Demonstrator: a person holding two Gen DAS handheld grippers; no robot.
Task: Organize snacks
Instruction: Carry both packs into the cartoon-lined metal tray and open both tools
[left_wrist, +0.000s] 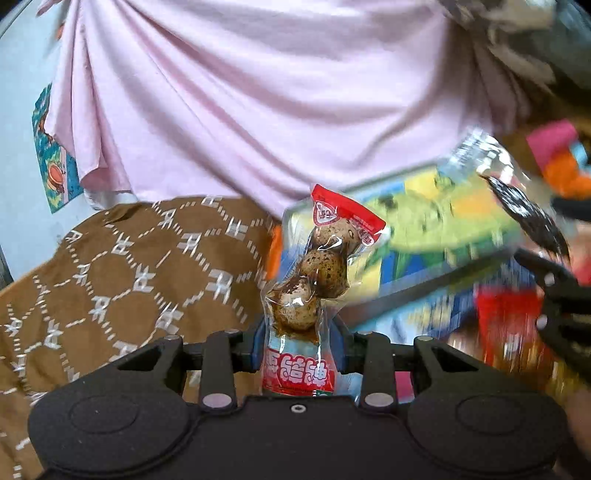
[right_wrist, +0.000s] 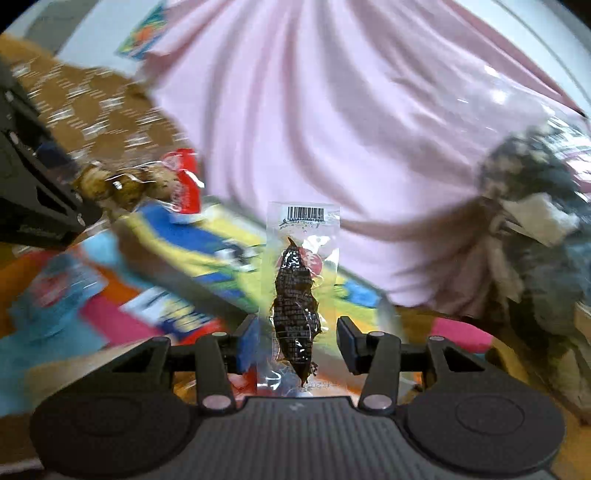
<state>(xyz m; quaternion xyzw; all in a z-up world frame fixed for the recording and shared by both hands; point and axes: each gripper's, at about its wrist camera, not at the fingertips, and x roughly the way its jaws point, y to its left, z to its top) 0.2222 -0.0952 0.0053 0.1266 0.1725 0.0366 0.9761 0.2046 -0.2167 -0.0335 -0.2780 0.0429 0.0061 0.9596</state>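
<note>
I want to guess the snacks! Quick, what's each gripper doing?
Left gripper: closed on the quail egg pack.
Right gripper: holding the dark snack packet; pad contact unclear.

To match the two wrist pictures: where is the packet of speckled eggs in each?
Left wrist: packet of speckled eggs at centre, upright, clamped in the left tool.
Right wrist: same packet at left, lying sideways, sticking out of that tool.
Shared landmark: the pink cloth behind.

Bright, even light; bkgd motion-blurred, fisheye warp at edges.
</note>
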